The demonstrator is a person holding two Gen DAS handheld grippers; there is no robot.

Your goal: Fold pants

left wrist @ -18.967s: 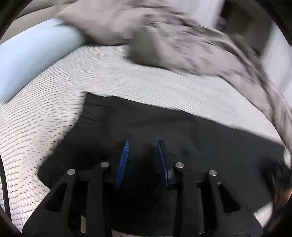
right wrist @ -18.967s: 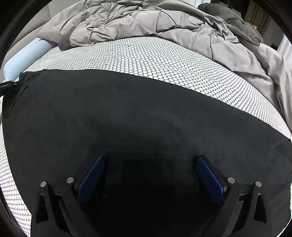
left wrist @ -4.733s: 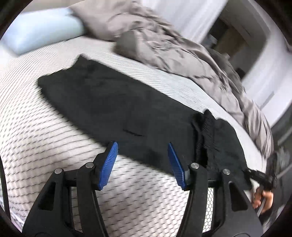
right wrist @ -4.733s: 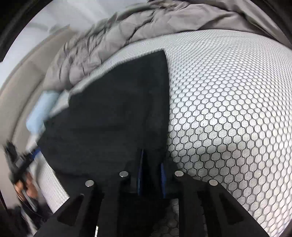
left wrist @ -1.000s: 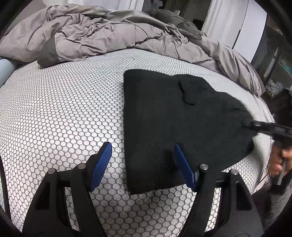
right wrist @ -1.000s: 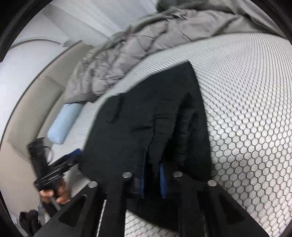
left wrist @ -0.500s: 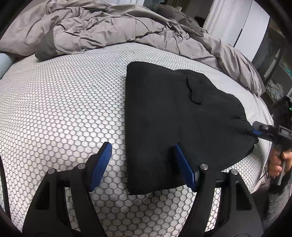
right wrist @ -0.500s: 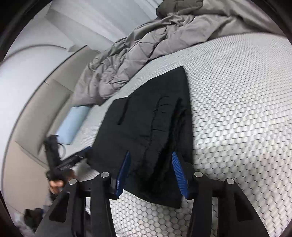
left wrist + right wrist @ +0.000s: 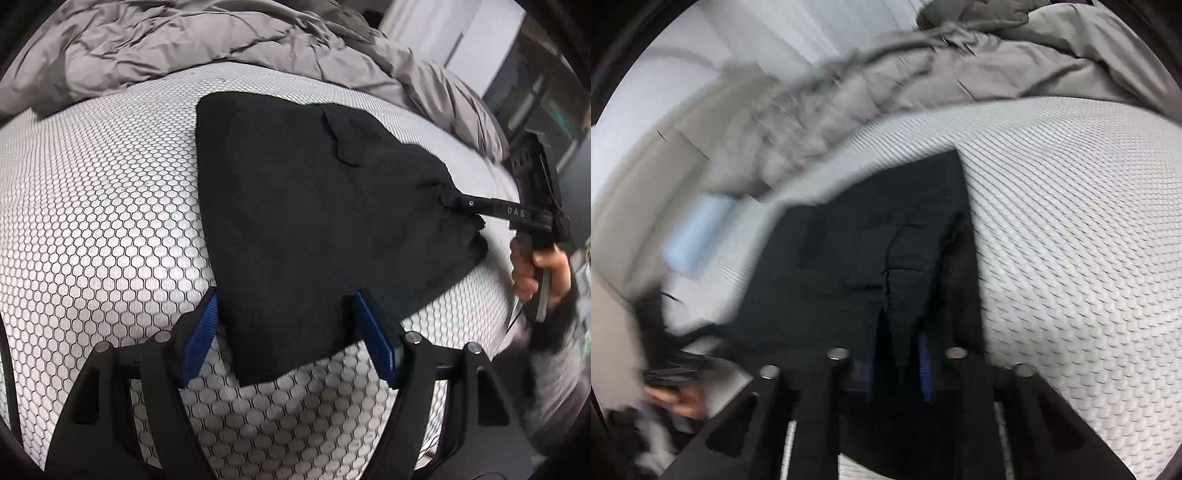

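Observation:
The black pants (image 9: 303, 206) lie folded on the white honeycomb mattress (image 9: 92, 206). My left gripper (image 9: 288, 336) is open just above their near corner, which lies between its blue pads (image 9: 201, 332) without being pressed. At the pants' right edge is my right gripper (image 9: 454, 202), held by a hand (image 9: 535, 266). In the blurred right wrist view the pants (image 9: 849, 258) fill the middle. There the right gripper (image 9: 897, 365) has its jaws narrow and closing, with a fold of the fabric between them and a little blue pad face still showing.
A crumpled grey duvet (image 9: 184, 48) covers the far side of the bed. A light blue pillow (image 9: 694, 232) lies by the beige headboard (image 9: 639, 177). Dark furniture and pale curtains stand beyond the bed's right edge (image 9: 498, 173).
The left gripper came down and closer, so the pants' near corner now sits between its fingers. The right jaws, shut on the pants a second ago, opened and have narrowed again.

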